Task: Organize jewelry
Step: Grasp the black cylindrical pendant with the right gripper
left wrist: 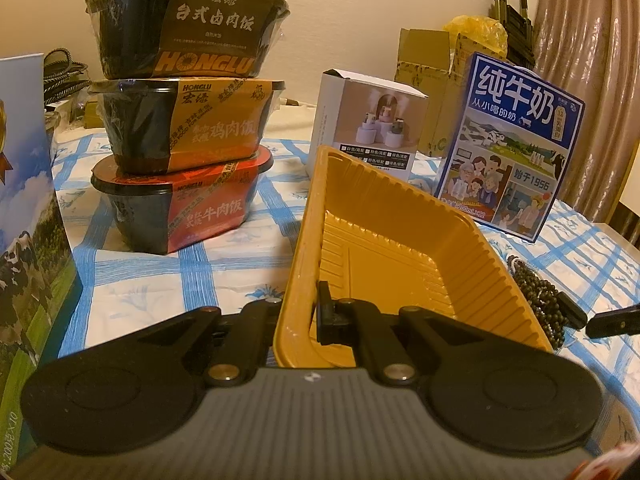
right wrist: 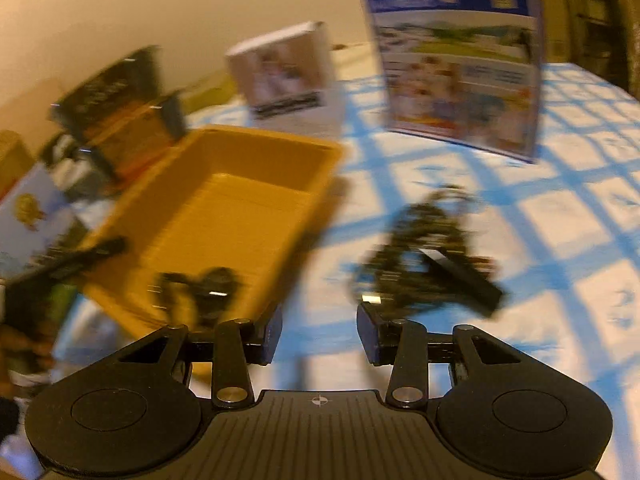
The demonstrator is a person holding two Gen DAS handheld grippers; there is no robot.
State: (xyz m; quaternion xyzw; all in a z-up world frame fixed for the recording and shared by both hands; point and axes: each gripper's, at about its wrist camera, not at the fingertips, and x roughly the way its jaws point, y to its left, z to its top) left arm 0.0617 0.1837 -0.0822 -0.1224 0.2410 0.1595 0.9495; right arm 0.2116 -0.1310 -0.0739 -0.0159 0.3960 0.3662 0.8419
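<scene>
A table under a white cloth with a blue check point(left wrist: 132, 276) carries everything here, and along its far edge stand the biggest items: a stack of three black instant-rice bowls point(left wrist: 184, 120), a blue milk carton with cartoon panels point(left wrist: 516, 148) and a small white product box point(left wrist: 364, 128). In front of these, tilted up off the cloth, is a shallow ribbed tray of yellow-gold plastic point(left wrist: 460, 236); the left gripper point(left wrist: 298, 320) has its near rim pinched, one finger inside the wall and one outside, jaws nearly closed on the thin plastic. Just beside the tray's right wall, on the cloth toward the near right edge of the table, lies a heap of small dark beads on a string point(left wrist: 536, 288), the jewelry to be put away. The right gripper point(right wrist: 320, 334) hovers just short of that heap with its jaws parted and nothing between them; its view is heavily blurred, so the beads' exact lie cannot be read. The step in hand looks like gathering the beads into the tray. To do it well, the left should keep the tray steady and low, while the right should straddle the thickest part of the heap, close fully, and lift high enough that trailing loops clear the rim.
</scene>
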